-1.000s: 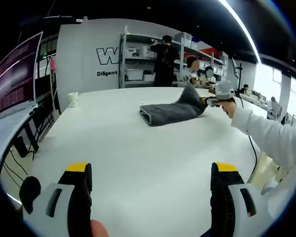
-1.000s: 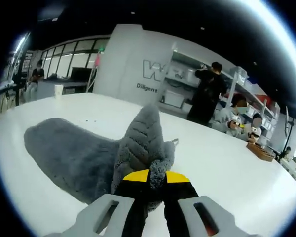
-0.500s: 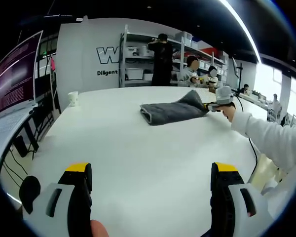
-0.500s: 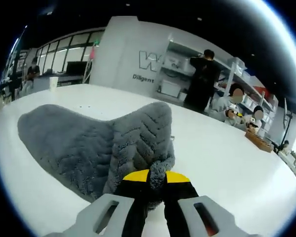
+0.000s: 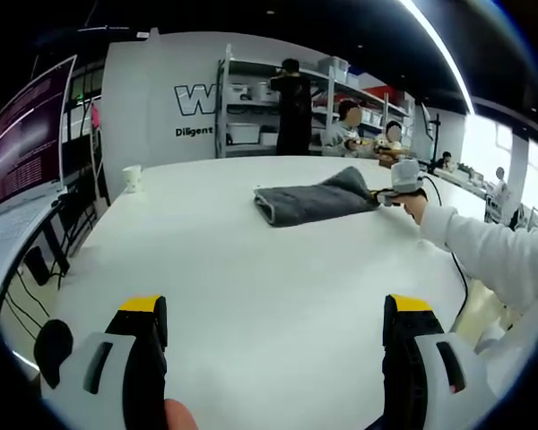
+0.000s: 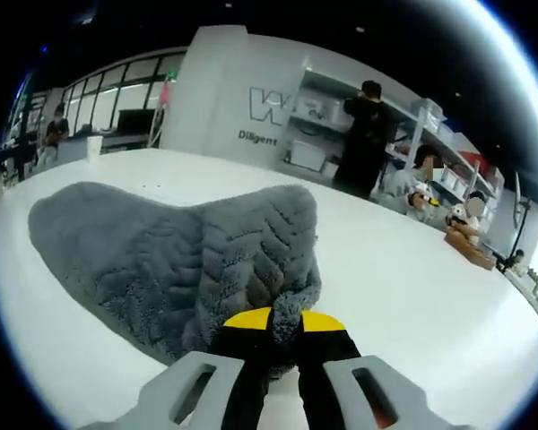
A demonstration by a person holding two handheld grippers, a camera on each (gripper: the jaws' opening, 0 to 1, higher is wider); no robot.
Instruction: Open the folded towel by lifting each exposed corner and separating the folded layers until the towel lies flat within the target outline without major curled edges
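In the left gripper view, the left gripper (image 5: 273,331) is held low over the white table (image 5: 251,269), its 2 yellow-tipped jaws spread wide with nothing between them. A white cup (image 5: 133,178) is seen near the table's far left edge. Further right, the grey towel (image 5: 309,202) is lying folded on the far part of the table, and its right corner is pinched by the right gripper (image 5: 381,195), held out on a white sleeve (image 5: 484,251).

In the right gripper view, the right gripper (image 6: 273,321) is seen close up: its jaws are pressed together on a bunched corner of the towel (image 6: 161,260). A plush, ribbed pile is revealed, with the gripped layer raised above the flat part spreading away to the left.
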